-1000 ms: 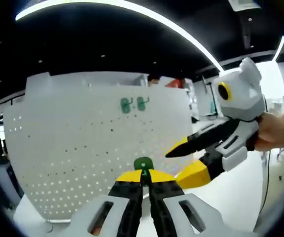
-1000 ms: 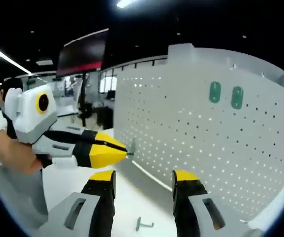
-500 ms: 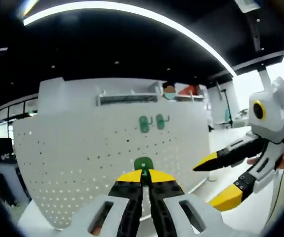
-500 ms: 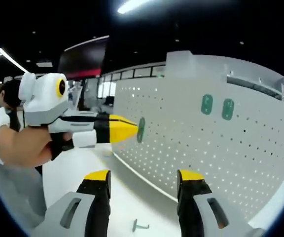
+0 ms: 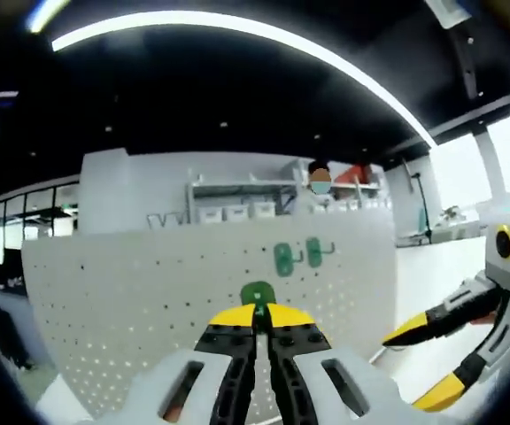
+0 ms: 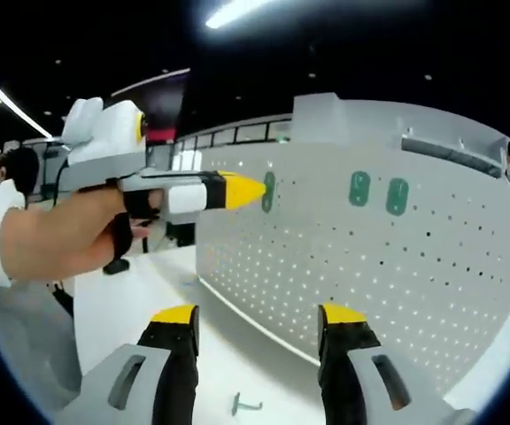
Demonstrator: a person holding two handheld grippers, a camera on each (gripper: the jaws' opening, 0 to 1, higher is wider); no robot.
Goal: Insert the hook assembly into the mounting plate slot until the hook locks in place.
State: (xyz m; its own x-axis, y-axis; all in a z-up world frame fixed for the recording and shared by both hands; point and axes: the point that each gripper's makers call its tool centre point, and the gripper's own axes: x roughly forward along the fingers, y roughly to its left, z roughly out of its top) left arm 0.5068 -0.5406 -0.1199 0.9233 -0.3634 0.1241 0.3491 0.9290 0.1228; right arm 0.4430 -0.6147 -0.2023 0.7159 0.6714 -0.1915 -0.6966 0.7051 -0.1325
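The green hook assembly (image 5: 257, 294) is clamped between the closed yellow tips of the left gripper (image 5: 257, 317), and in the right gripper view the same hook assembly (image 6: 268, 191) is seen as a narrow green oval just in front of the white perforated mounting plate (image 6: 370, 266). Its backing plate is held upright, long axis roughly vertical against the mounting plate, flat face turned toward the holes; the prong side cannot be made out. Whether it touches the mounting plate yet cannot be told; it appears close but apart.

The step in hand is judged to be the approach and alignment, with insertion not yet made. Next, the rear tabs would need to be lined up with a hole in the upper rows and pushed in, then pressed until a lock is felt.

On the mounting plate, to the right of the held piece, two mounted green hooks (image 6: 378, 192) are seen side by side. The right gripper (image 6: 255, 323) is held wide apart and empty below the mounting plate. A small loose metal hook (image 6: 245, 406) lies on the white tabletop (image 6: 140, 301) at the foot of the mounting plate.
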